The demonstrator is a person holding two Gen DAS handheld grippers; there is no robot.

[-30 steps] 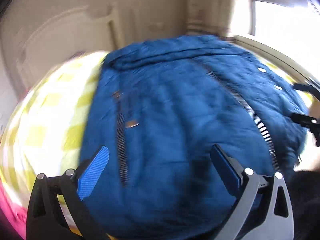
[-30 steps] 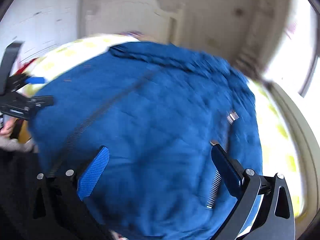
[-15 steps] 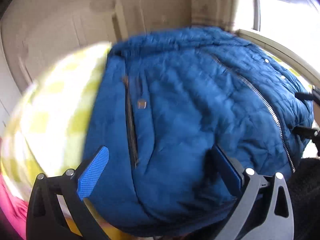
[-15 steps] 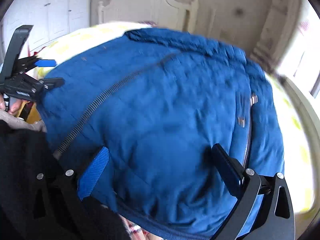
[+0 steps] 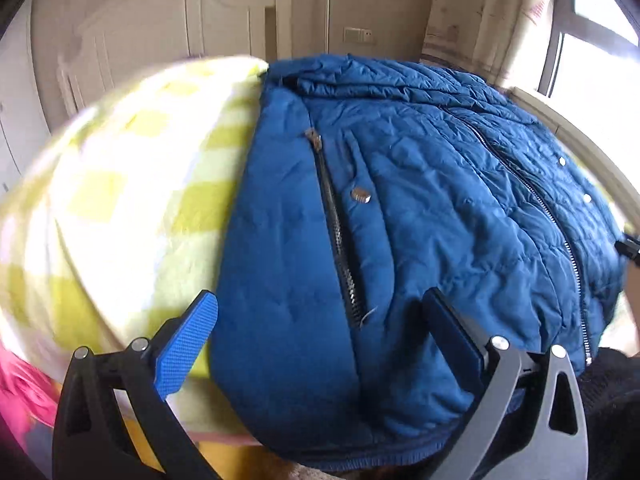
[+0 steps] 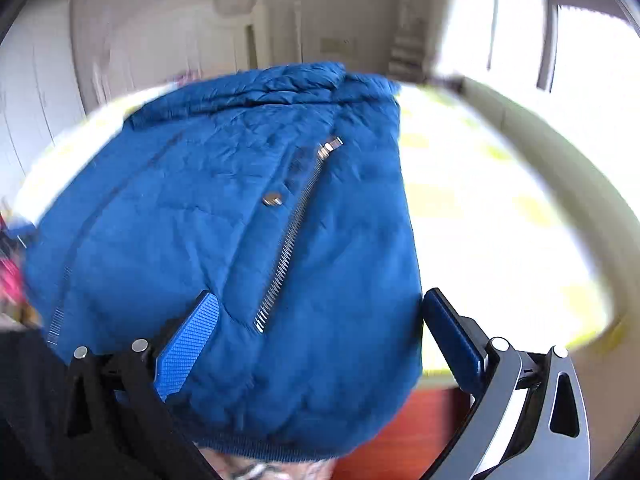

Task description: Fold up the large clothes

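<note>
A large blue quilted jacket (image 5: 420,216) lies front up on the bed, its centre zip closed and a zipped pocket on each side. My left gripper (image 5: 320,320) is open over the jacket's near left hem, by the left pocket zip (image 5: 338,236). In the right wrist view the same jacket (image 6: 224,240) fills the middle. My right gripper (image 6: 320,320) stands open over its near right hem, straddling the right pocket zip (image 6: 292,236). Neither gripper holds cloth. The hem hangs slightly over the bed's near edge.
A yellow and white checked blanket (image 5: 132,216) covers the bed left of the jacket and shows to its right (image 6: 492,216). A white headboard (image 5: 168,40) stands behind. A window (image 6: 592,40) is at the right. Pink fabric (image 5: 24,392) lies at the near left.
Both grippers have pulled back toward the jacket's near hem and apart, the left toward the left pocket, the right toward the right pocket. The jacket lies unmoved.
</note>
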